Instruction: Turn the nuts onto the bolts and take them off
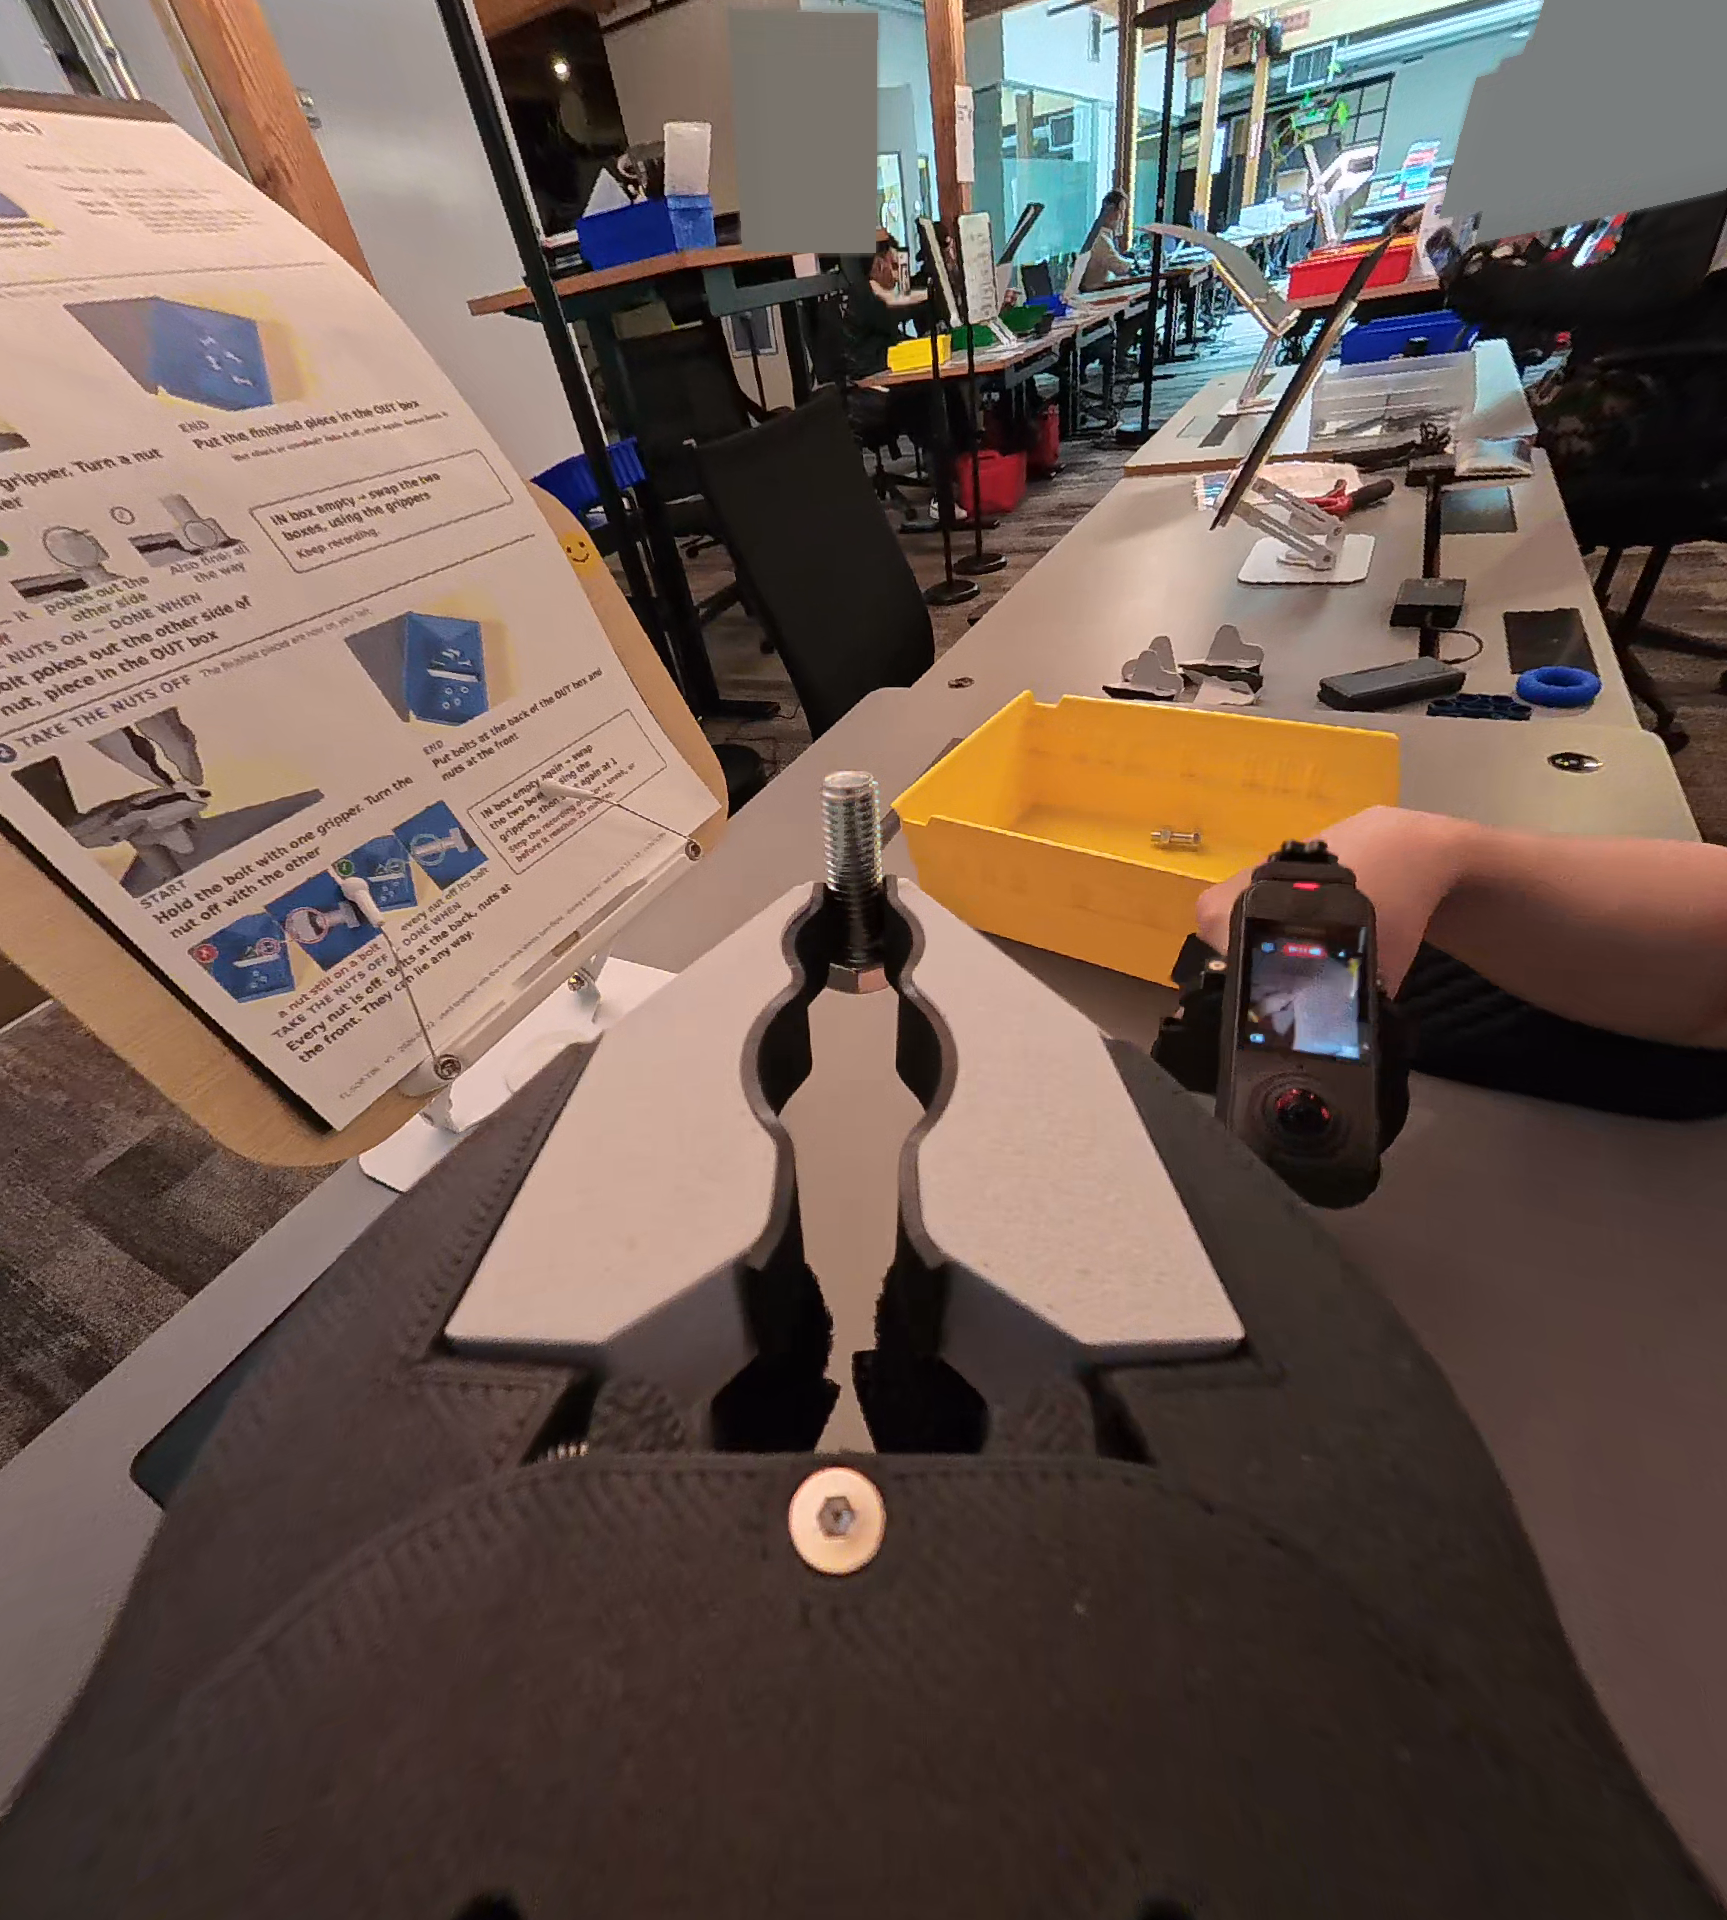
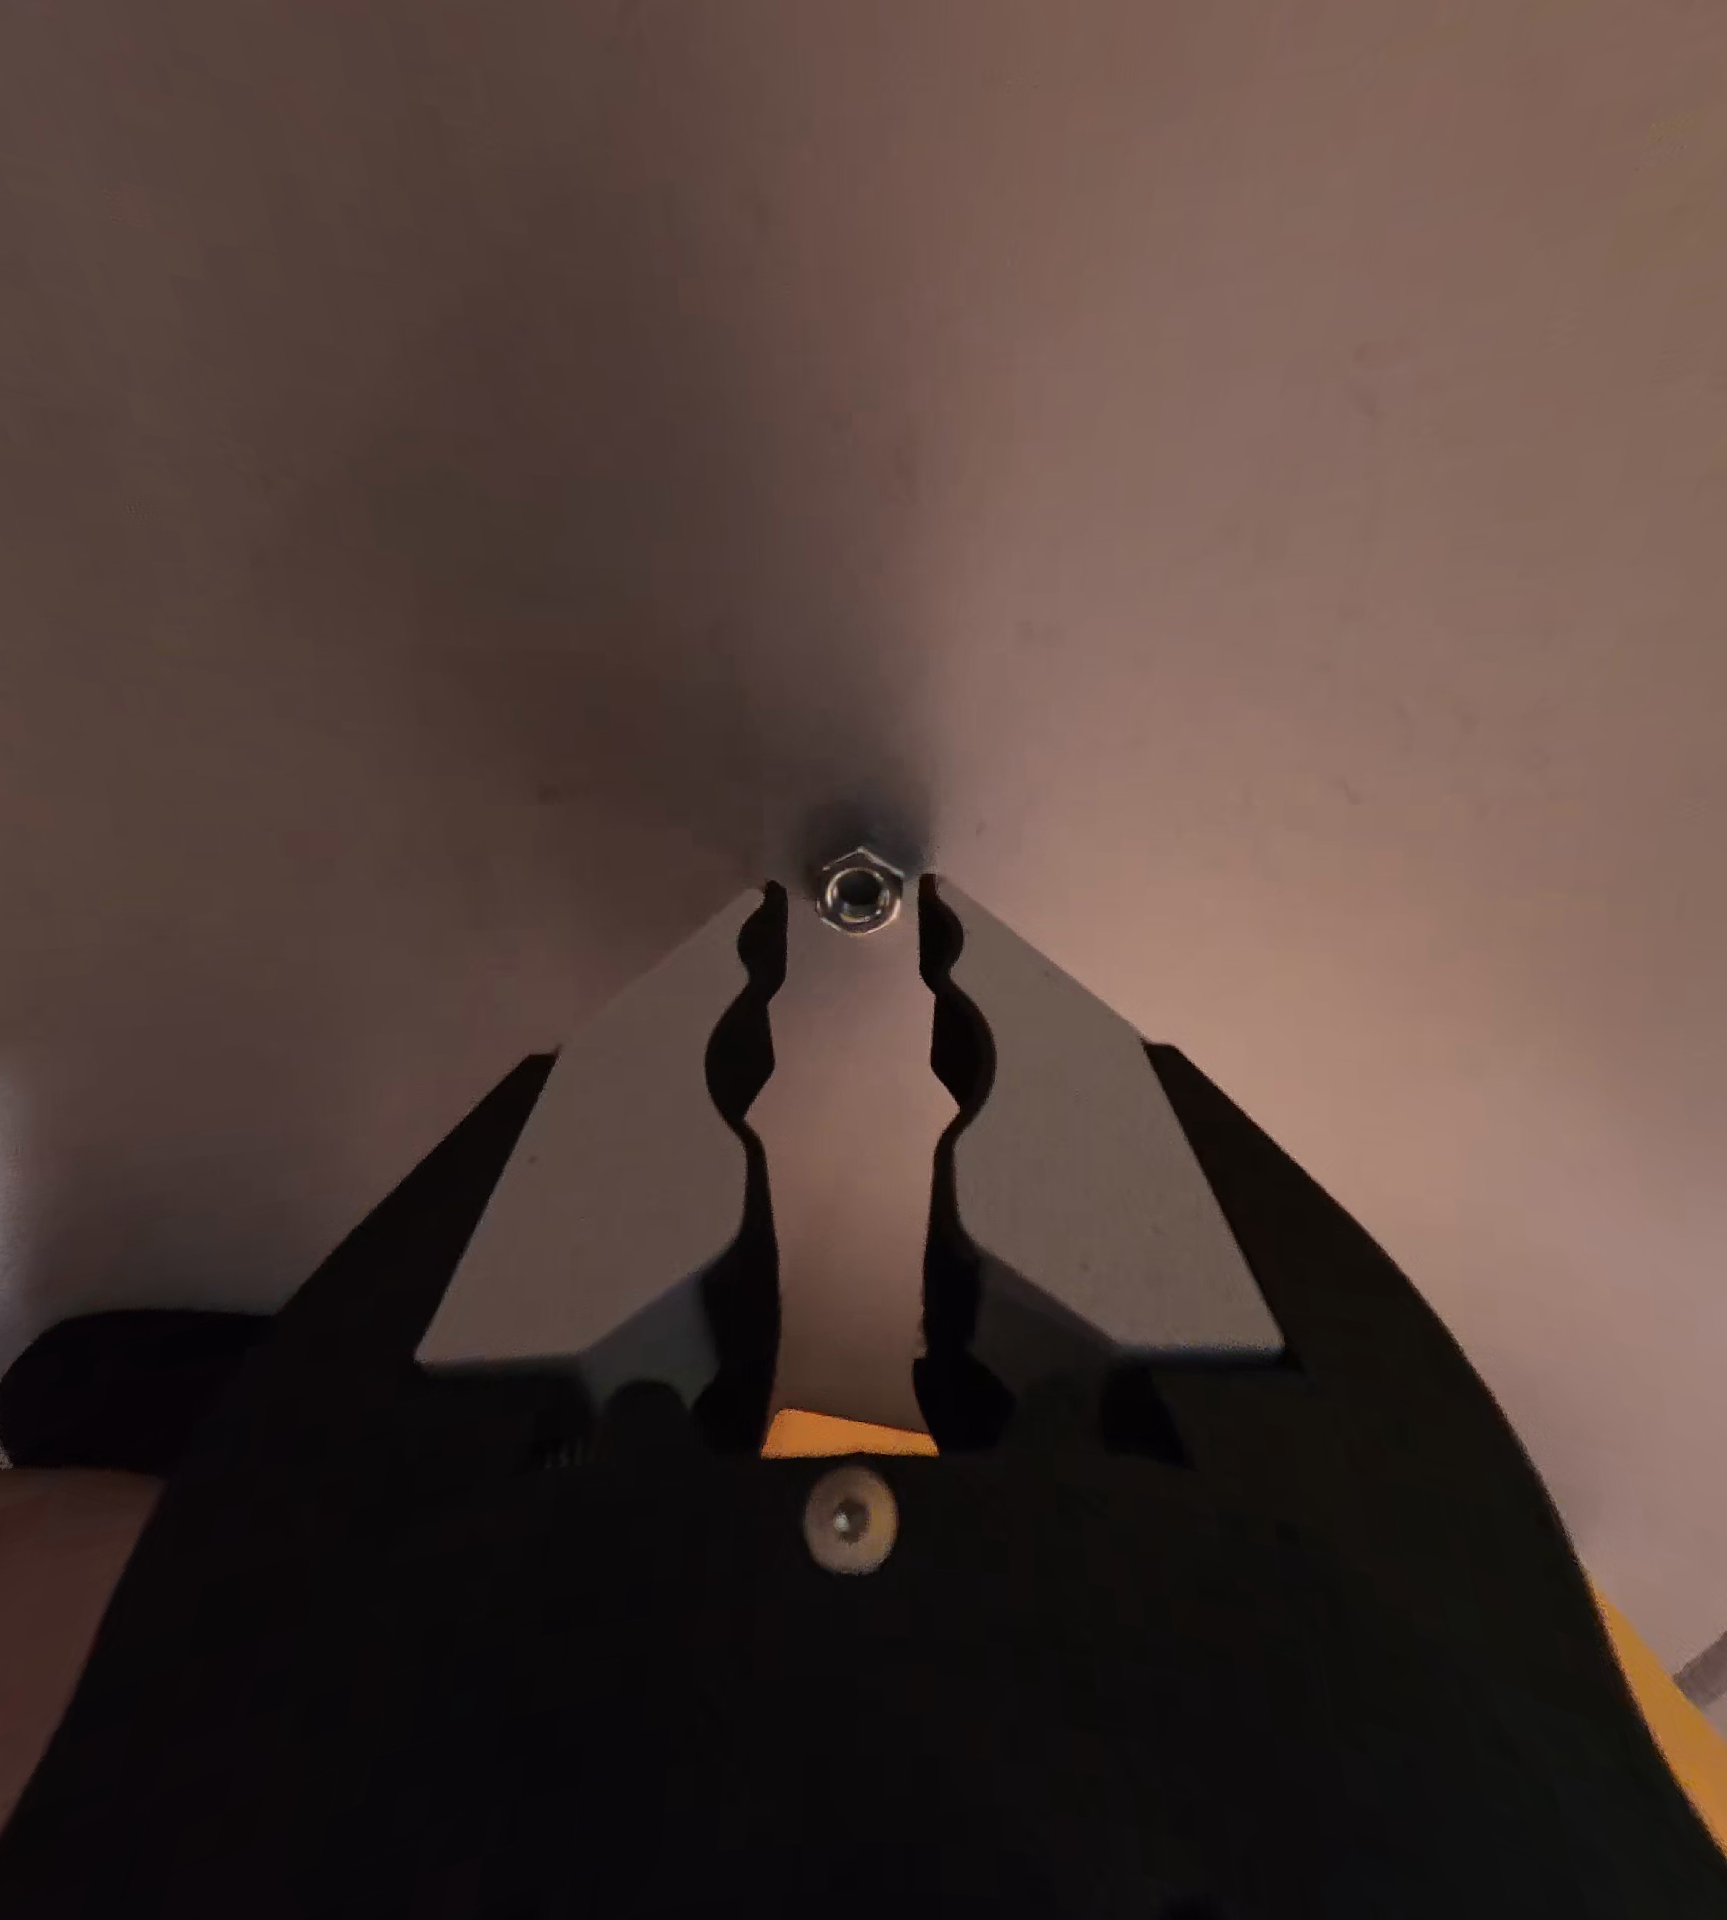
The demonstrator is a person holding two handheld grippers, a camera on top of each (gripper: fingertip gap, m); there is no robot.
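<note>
Surface: grey, under both grippers; the right one points straight down at it.
Sheet: an instruction sheet on a stand, off to the left of the left gripper and a little ahead of it.
Bin: yellow, ahead and to the right of the left gripper; one bolt with a nut on it lies inside, which I'd take for a finished piece.
Left gripper: clenched on a bolt, head pinched between the tips, bare thread sticking out forward past them. No nut on it yet.
Right gripper: jaws apart, holding nothing, tips straddling a loose nut that lies flat on the surface with its hole facing up. Whether the tips touch it I cannot tell.
Progress: early in this piece, I'd say. Bolt is held ready; the nut has not been picked up.
Left to do: pinch the nut, carry it to the thread, start it square, turn it on; the taking-off comes later.
</note>
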